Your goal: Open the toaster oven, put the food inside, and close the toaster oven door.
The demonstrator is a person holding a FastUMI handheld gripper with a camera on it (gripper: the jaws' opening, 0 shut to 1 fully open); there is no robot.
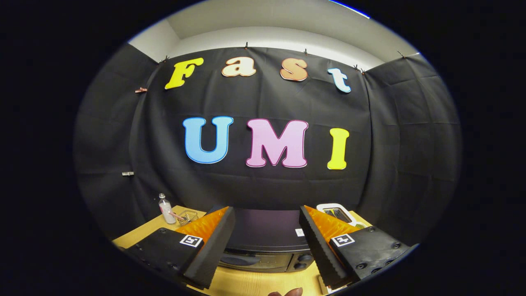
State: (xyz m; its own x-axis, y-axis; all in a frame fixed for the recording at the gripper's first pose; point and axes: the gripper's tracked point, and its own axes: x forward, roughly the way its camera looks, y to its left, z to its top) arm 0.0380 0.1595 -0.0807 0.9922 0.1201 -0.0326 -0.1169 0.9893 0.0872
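A: Which step is this?

B: The start, I judge. The gripper [267,242] hangs above the table, fingers spread wide and holding nothing. The toaster oven [263,240] sits between and below them, door apparently closed.

A: Next?

B: Drop down to the door and find its handle, which I can't make out. The food isn't clear either.

A: Surroundings, left to right?

B: A clear bottle [166,209], a small wire basket [188,216], then a white device [337,213], all on a wooden table [135,234] against black cloth.
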